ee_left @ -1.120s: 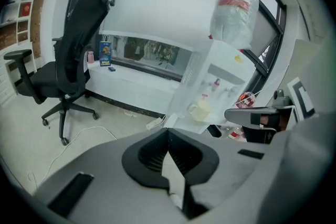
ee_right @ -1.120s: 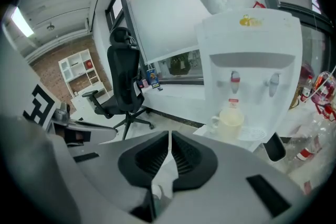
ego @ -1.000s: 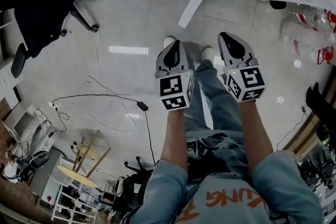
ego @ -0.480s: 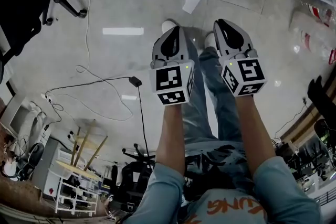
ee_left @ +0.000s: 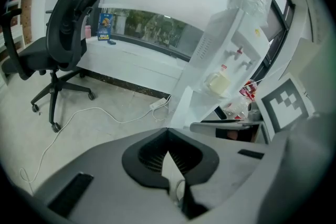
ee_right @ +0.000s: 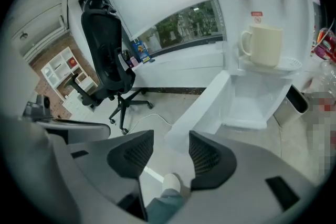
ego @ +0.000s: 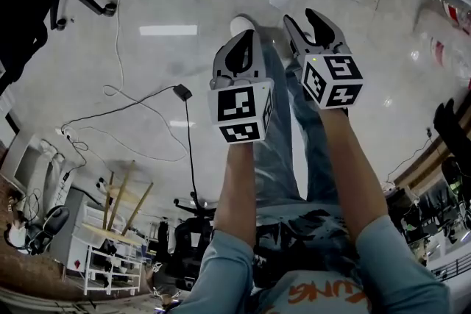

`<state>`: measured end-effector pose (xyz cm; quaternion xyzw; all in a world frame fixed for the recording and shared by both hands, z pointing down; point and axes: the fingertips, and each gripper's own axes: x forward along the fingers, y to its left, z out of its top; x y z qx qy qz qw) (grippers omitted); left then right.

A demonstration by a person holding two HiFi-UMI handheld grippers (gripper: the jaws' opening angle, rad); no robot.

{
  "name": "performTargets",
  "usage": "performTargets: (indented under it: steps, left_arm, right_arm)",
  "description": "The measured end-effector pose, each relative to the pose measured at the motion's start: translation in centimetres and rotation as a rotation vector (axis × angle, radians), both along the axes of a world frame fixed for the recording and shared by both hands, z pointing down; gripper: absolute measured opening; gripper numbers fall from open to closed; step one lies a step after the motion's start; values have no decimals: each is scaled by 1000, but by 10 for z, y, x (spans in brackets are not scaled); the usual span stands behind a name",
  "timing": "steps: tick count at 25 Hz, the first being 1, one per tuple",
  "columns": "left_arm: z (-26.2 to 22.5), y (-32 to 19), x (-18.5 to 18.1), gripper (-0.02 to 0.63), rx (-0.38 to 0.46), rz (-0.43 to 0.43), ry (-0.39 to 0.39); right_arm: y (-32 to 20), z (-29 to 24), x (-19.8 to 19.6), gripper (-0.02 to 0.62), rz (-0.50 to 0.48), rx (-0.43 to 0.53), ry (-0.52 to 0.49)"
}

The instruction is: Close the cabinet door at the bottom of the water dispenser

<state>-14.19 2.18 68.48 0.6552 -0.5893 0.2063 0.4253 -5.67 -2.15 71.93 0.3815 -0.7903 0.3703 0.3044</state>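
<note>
Door (ee_right: 202, 106) ajar beside cable (ego: 179, 91), chair (ee_right: 107, 55); left tongs (ee_left: 168, 135) pinched, right tongs (ee_right: 171, 138) just opening, empty.

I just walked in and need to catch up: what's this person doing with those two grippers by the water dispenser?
A person stands facing the water dispenser, a gripper in each hand. Its bottom cabinet door stands open, untouched. The left gripper is shut and empty. The right gripper has just been opening its jaws, with nothing between them, and points toward the door's edge.
</note>
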Motion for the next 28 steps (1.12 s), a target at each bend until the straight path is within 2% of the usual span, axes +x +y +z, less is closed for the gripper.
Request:
performTargets:
  steps: [3, 6, 16, 24, 28]
  left_arm:
    - [7, -5, -6, 8, -8, 22, 11]
    - [11, -14, -15, 8, -7, 41, 18]
    - [37, -26, -40, 8, -18, 100, 21]
    - [45, -14, -37, 8, -43, 134, 13]
    - [45, -12, -29, 8, -47, 150, 5]
  right_arm:
    - [0, 19, -5, 230, 52, -44, 19]
    - [-3, 31, -15, 238, 97, -63, 18]
    - [-18, 64, -28, 239, 267, -55, 81]
    - [-15, 82, -26, 239, 300, -93, 108]
    - [-13, 82, -20, 233, 286, -86, 112]
